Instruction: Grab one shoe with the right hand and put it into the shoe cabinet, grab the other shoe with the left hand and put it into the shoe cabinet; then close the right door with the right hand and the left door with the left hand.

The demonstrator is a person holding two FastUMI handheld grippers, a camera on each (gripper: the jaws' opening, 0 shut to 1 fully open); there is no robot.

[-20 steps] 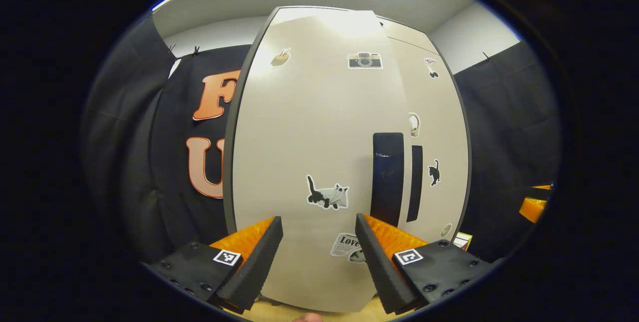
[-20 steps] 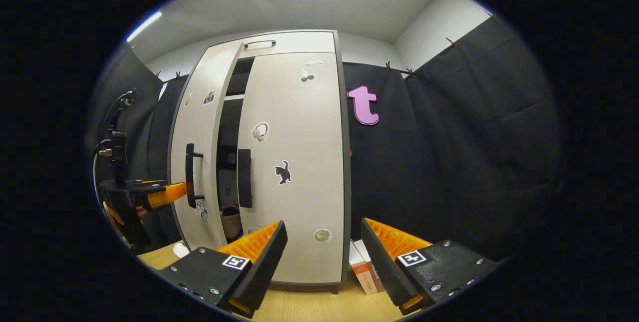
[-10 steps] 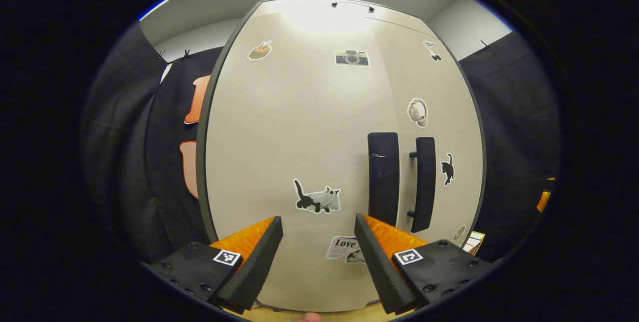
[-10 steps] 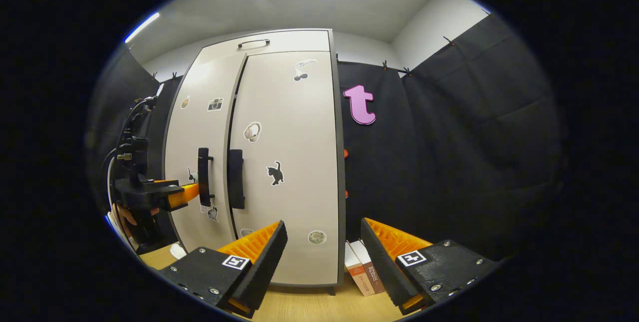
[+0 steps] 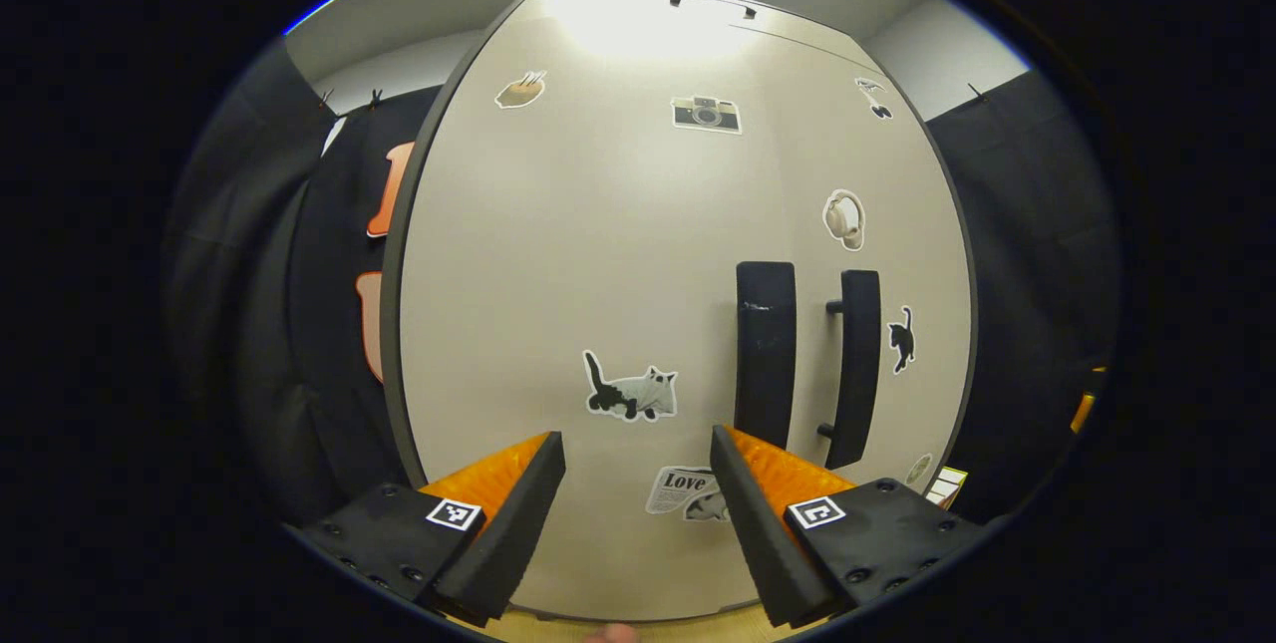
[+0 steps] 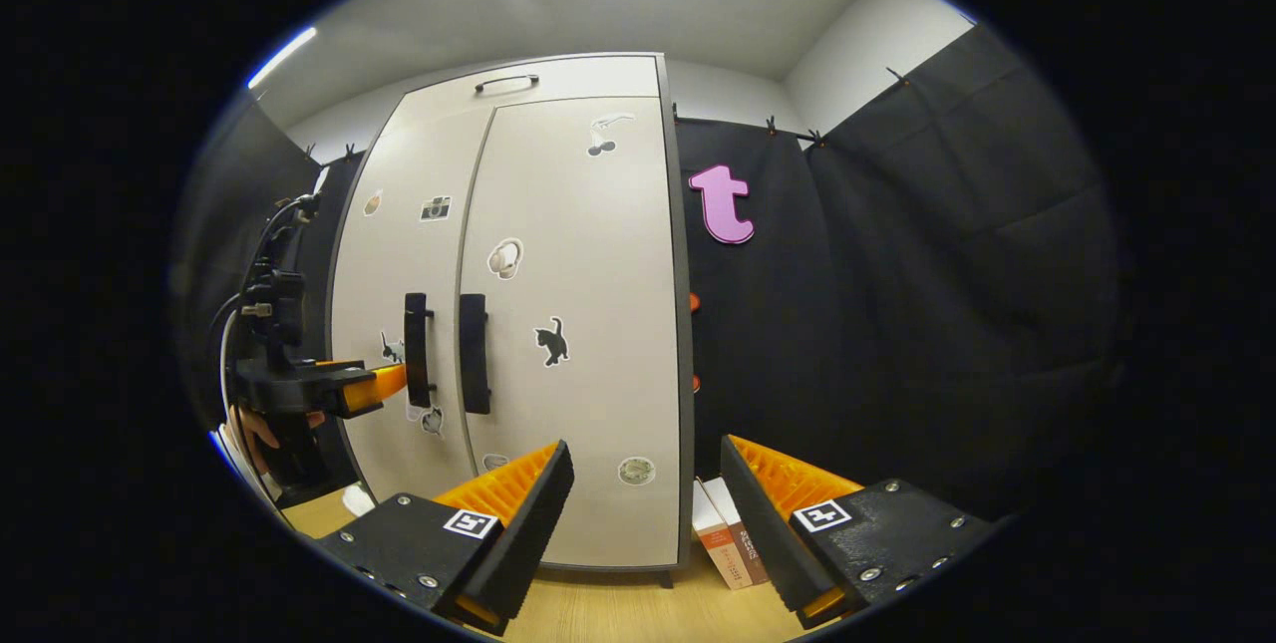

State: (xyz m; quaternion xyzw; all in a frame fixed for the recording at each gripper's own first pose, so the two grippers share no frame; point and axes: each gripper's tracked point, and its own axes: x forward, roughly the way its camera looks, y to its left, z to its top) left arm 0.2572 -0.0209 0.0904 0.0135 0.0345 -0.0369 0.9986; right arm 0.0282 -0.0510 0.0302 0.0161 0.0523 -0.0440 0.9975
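Shoe cabinet (image 6: 558,324) doors flush, "Love" sticker (image 5: 686,488), left gripper (image 5: 638,513), right gripper (image 6: 646,518), both agape, empty.

both tongs (image 5: 636,498) (image 6: 646,508) agape, level, forward

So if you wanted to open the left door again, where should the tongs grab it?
Probably on the left door's black handle. It is a tall upright bar near the door's inner edge, standing off the panel. Come straight at the front with the fingers level, one on each side of the bar, around its middle, then pull outward.
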